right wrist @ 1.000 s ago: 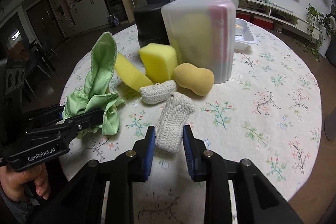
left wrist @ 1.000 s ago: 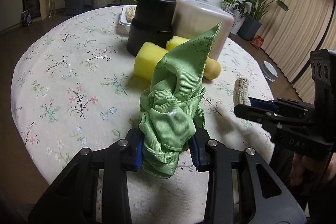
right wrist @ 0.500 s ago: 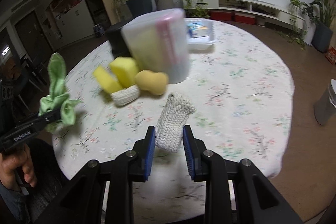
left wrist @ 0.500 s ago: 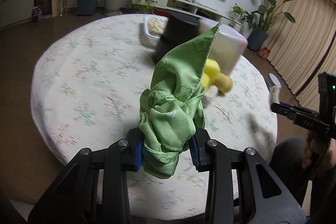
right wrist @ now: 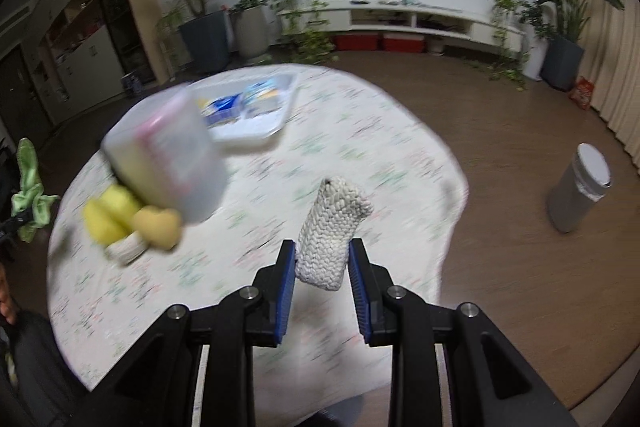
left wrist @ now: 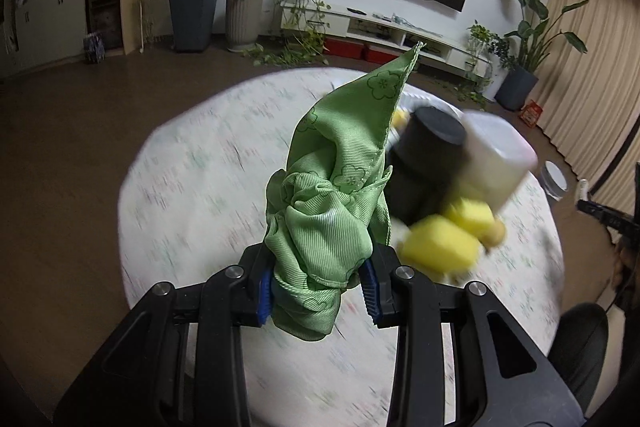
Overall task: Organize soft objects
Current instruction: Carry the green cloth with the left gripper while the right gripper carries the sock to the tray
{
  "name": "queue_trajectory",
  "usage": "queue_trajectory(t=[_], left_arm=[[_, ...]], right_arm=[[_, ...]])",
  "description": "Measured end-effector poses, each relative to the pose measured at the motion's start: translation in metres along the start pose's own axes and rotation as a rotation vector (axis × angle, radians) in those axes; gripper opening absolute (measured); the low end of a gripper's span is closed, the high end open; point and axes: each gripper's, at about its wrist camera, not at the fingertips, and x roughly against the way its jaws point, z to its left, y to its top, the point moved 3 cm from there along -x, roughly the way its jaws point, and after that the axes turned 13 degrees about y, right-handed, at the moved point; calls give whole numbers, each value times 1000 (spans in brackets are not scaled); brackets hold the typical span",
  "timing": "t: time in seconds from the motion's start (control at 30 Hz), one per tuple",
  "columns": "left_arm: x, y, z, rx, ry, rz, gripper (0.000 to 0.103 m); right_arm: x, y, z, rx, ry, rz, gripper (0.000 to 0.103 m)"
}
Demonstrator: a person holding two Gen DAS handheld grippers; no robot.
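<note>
Left gripper (left wrist: 318, 291) pinches a bunched green cloth (left wrist: 332, 203) upright between its pads; right gripper (right wrist: 322, 289) clamps a white knitted roll (right wrist: 330, 233), both above the round floral table (right wrist: 360, 123).

The left gripper (left wrist: 318, 293) points downward at a slant, its black fingers reaching forward from the bottom of its own view; its blue pads (left wrist: 265, 293) press on a bunched green cloth (left wrist: 332, 203) that stands up between them; the right gripper (right wrist: 322, 289) tilts down likewise, its blue pads (right wrist: 285, 291) clamped on the sides of a white knitted roll (right wrist: 330, 231) that rises upright from the jaws; at the left edge of the right wrist view a fingertip of the person's hand (right wrist: 6, 301) shows.
</note>
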Motion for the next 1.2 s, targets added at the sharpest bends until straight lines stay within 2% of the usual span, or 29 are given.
queue_trajectory(t=[0.17, 0.27, 0.5, 0.7, 0.87, 1.03, 1.2], left_arm=[[-24, 56, 17, -29, 35, -13, 32], [-39, 88, 21, -52, 54, -19, 32], [-80, 144, -5, -141, 46, -19, 32], [-119, 181, -45, -217, -4, -6, 32], [-150, 192, -84, -304, -61, 17, 32], [-179, 181, -119, -412, -129, 59, 32], [-201, 162, -136, -465, -177, 112, 32]], right_arm=[[6, 45, -42, 2, -72, -22, 29], [7, 85, -65, 14, -119, -43, 29], [-9, 164, -94, 4, -118, -69, 29], [-50, 219, -66, 92, -97, -52, 29], [-92, 243, -41, 139, -23, -12, 29], [-143, 245, -3, 228, 85, 67, 29], [-187, 225, 41, 357, 170, 166, 29]])
